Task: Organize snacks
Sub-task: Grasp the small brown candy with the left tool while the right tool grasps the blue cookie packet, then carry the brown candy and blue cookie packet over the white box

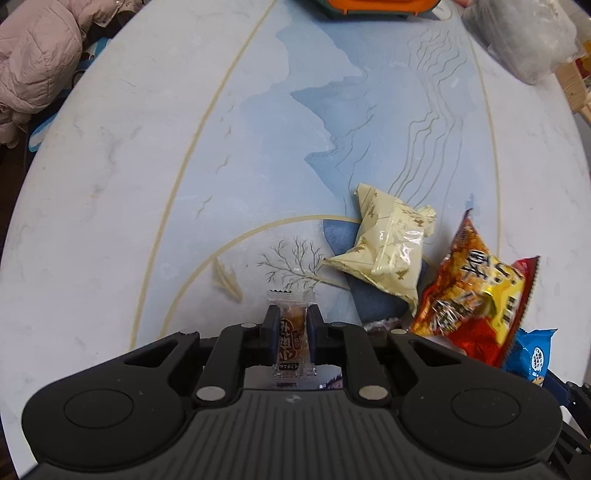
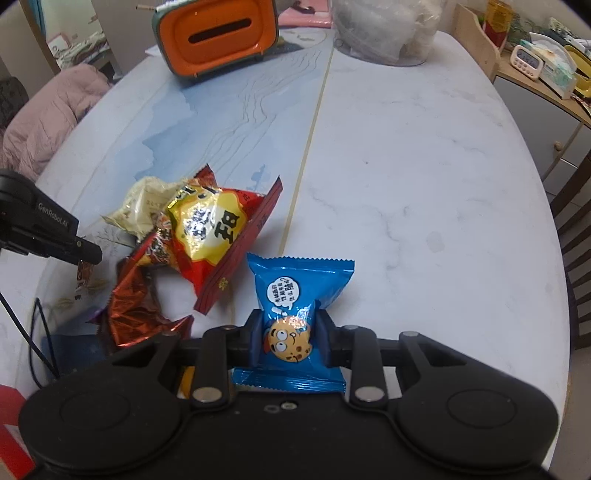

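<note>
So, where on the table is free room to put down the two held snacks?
Free: the white marble right of the gold line, between the blue cookie pack and the clear bag. Also the blue-painted stretch between the cream pack and the orange box. Crowded: the pile around the red-yellow bag.

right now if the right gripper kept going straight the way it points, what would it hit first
Probably the white marble tabletop. The right gripper, shut on the blue cookie packet, points steeply down, and nothing else shows ahead of the packet; depth is uncertain.
</note>
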Demonstrator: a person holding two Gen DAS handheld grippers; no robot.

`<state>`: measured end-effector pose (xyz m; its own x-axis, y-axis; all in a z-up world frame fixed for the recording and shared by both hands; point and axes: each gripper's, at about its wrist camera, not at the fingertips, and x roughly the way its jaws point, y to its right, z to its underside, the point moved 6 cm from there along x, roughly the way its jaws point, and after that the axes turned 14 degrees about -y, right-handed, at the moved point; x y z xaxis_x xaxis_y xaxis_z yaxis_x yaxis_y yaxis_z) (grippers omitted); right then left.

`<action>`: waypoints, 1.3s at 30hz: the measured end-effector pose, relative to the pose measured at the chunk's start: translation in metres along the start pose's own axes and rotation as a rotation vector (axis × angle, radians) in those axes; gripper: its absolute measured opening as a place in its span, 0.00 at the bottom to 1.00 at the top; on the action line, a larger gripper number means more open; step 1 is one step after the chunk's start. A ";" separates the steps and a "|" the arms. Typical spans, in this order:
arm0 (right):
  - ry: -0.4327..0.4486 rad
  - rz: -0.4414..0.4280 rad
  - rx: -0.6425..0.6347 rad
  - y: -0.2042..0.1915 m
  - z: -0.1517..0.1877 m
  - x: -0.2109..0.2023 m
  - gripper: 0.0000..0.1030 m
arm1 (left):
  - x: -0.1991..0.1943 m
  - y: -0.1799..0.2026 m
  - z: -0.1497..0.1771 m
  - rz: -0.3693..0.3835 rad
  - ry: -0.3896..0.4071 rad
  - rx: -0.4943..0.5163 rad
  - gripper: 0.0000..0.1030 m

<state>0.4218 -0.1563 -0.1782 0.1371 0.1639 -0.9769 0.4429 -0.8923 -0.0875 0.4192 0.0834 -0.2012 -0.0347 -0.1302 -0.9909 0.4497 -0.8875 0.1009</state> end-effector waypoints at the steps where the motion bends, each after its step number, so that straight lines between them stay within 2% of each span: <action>1: 0.005 -0.005 0.004 0.000 0.001 -0.004 0.27 | -0.009 -0.003 0.003 0.004 0.006 0.006 0.14; 10: 0.081 -0.045 0.009 -0.012 0.016 -0.057 0.27 | -0.064 -0.011 0.022 0.041 0.074 0.043 0.14; 27: 0.257 -0.094 -0.038 -0.070 0.058 -0.179 0.27 | -0.194 -0.035 0.109 0.082 0.286 0.160 0.14; 32: 0.272 -0.103 -0.058 -0.087 0.078 -0.203 0.27 | -0.216 -0.045 0.140 0.067 0.303 0.190 0.14; 39: 0.273 -0.112 -0.081 -0.106 0.105 -0.220 0.27 | -0.226 -0.061 0.179 0.055 0.296 0.222 0.14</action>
<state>0.2514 -0.1422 0.0255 0.3114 0.3760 -0.8727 0.5364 -0.8277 -0.1652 0.2399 0.0878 0.0322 0.2584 -0.0752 -0.9631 0.2384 -0.9612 0.1390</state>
